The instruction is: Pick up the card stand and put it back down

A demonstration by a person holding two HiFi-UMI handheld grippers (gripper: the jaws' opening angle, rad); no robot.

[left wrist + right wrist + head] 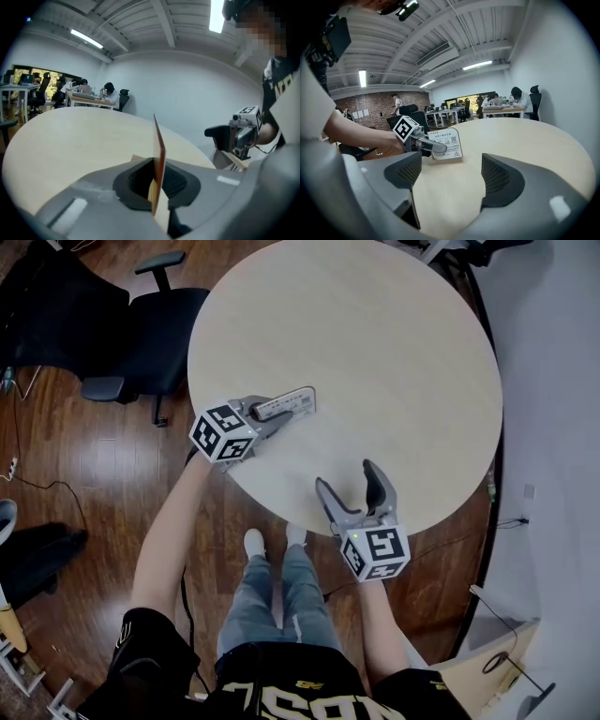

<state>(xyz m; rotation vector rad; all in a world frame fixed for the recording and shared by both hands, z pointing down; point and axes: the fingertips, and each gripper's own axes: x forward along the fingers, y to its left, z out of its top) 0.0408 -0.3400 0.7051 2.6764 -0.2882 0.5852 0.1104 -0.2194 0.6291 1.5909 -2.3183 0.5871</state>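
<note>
The card stand is a thin upright panel with white print, near the left edge of the round pale table. In the right gripper view its base sits low on the tabletop. My left gripper is shut on it, and in the left gripper view the stand shows edge-on, pinched between the dark pads. From the head view the stand is only a narrow white strip. My right gripper stands open over the table's near edge, nothing between its fingers, about a hand's width from the stand.
Black office chairs stand on the wooden floor left of the table. A pale wall runs close along the right side. The person's legs are under the near edge. Far desks with seated people show in the gripper views.
</note>
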